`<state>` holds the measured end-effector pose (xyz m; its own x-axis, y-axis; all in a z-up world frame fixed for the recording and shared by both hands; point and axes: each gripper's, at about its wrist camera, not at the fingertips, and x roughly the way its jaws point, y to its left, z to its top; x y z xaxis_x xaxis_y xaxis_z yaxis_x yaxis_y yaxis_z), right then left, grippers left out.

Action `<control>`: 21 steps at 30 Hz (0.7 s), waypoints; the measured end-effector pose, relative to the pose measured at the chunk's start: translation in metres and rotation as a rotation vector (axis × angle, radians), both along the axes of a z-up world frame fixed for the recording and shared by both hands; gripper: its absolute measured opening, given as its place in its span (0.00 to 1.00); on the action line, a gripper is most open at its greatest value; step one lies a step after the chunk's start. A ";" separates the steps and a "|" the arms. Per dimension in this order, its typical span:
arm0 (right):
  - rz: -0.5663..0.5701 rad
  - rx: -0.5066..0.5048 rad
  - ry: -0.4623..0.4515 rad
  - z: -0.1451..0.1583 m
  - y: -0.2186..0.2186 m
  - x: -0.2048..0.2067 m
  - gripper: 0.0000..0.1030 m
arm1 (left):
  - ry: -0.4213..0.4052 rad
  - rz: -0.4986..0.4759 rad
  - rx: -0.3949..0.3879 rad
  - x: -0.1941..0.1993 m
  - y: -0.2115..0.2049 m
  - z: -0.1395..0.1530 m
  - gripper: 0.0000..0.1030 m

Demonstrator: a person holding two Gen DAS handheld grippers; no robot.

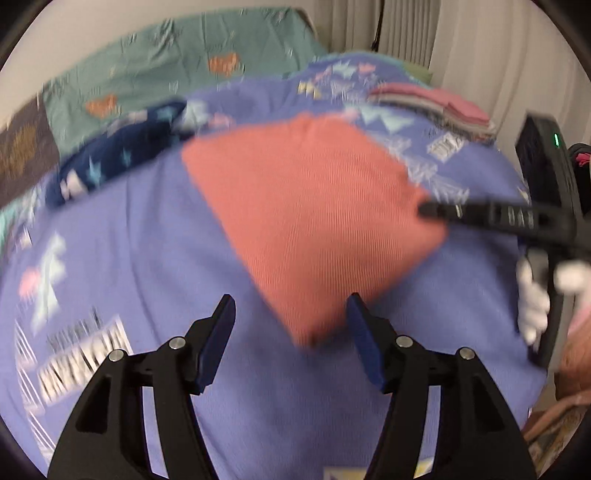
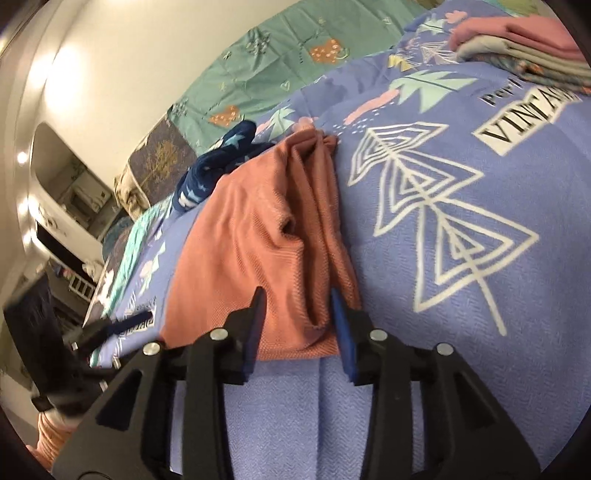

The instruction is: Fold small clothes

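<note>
A salmon-pink ribbed garment [image 1: 314, 206] lies folded on the purple patterned bedspread [image 1: 129, 240]. My left gripper [image 1: 291, 314] is open, its fingers on either side of the garment's near corner, just above the bed. In the right wrist view the same garment [image 2: 240, 251] lies with a bunched fold along its right side. My right gripper [image 2: 297, 314] is open with its fingers straddling that folded edge. The right gripper also shows in the left wrist view [image 1: 428, 210], its tip on the garment's right corner.
A navy star-print garment [image 1: 110, 158] lies bunched behind the pink one. A stack of folded clothes [image 1: 436, 107] sits at the far right of the bed. A green quilt [image 1: 166, 70] covers the far side. Curtains [image 1: 406, 29] hang behind.
</note>
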<state>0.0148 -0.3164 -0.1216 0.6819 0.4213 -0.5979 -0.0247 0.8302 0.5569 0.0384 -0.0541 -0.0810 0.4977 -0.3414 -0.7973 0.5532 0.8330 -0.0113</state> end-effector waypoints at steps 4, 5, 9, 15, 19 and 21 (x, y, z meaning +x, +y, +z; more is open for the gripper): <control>0.016 -0.072 0.001 0.002 0.012 0.005 0.09 | -0.049 0.033 0.046 -0.004 -0.002 -0.009 0.61; 0.004 -0.077 -0.015 0.006 0.012 0.005 0.08 | -0.070 0.041 0.057 -0.002 -0.004 -0.009 0.61; -0.043 -0.061 -0.076 0.028 0.002 -0.001 0.06 | -0.095 0.075 0.055 0.005 -0.010 -0.011 0.61; -0.107 -0.096 0.100 0.006 -0.019 0.010 0.09 | -0.077 0.104 0.080 0.002 -0.004 -0.021 0.61; -0.079 -0.084 0.108 -0.002 -0.025 0.008 0.21 | -0.038 0.109 0.027 -0.001 0.010 -0.014 0.53; -0.057 -0.097 0.057 0.011 -0.025 0.006 0.21 | -0.013 0.086 -0.006 -0.006 0.013 -0.006 0.35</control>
<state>0.0207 -0.3415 -0.1110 0.6670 0.3211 -0.6723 0.0535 0.8794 0.4731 0.0320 -0.0412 -0.0865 0.5354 -0.3018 -0.7888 0.4798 0.8773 -0.0101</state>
